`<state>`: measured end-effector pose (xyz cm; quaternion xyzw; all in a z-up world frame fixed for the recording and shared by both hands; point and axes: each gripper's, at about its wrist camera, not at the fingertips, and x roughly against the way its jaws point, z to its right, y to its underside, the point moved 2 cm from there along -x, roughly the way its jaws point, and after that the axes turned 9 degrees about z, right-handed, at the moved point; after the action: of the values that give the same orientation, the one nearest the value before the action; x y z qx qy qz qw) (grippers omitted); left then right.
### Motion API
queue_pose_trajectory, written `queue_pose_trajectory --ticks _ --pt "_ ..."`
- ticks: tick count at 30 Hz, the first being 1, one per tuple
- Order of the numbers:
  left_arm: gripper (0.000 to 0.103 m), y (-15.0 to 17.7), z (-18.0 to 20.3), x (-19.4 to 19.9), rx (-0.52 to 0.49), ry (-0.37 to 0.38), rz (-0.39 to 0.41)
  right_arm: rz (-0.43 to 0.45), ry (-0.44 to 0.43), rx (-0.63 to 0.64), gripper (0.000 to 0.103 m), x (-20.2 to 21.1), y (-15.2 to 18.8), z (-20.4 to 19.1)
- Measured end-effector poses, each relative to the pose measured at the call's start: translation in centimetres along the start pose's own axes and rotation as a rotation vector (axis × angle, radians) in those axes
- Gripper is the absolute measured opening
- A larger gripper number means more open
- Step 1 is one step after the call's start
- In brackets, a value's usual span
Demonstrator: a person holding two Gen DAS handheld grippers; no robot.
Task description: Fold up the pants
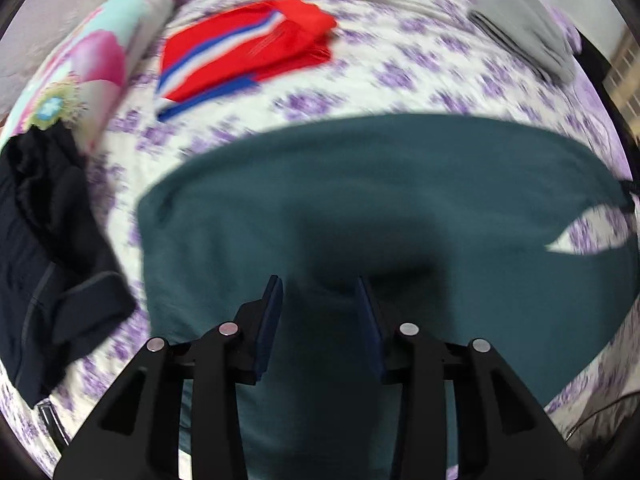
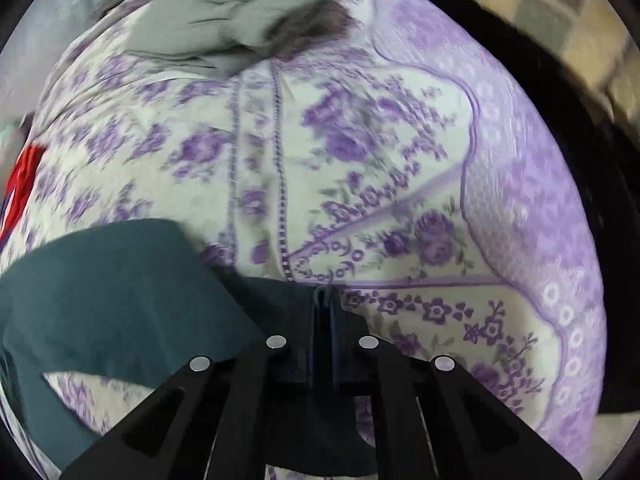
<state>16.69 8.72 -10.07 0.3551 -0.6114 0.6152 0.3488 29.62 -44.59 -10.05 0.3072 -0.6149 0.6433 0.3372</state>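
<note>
1. Pants (image 1: 380,200) lie on the bed (image 1: 360,84), below the red clothes (image 1: 248,48).
2. Right claw (image 2: 329,300) pinches their edge; left claw (image 1: 320,284) hovers released.
3. Pull too hard — cloth could slip out.

Your light's soft and even, no glare. Both views smear with motion blur, worst toward 12 o'clock. Fisheye bends the edges; dark shadow sits on the pants (image 1: 360,208).
</note>
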Motion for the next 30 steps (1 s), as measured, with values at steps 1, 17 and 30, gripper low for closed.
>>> queue_pose_trajectory --ticks 1,17,30 --pt "0.036 0.4 0.3 -0.2 0.005 -0.003 -0.008 0.036 0.023 0.004 0.006 0.8 -0.6 0.4" --pt "0.039 1.0 -2.3 1.9 0.084 -0.074 0.025 0.044 0.149 0.037 0.067 0.3 -0.4 2.1" --pt "0.052 4.6 -6.1 1.8 0.170 -0.138 -0.040 0.147 0.287 0.031 0.077 4.0 2.9 -1.9"
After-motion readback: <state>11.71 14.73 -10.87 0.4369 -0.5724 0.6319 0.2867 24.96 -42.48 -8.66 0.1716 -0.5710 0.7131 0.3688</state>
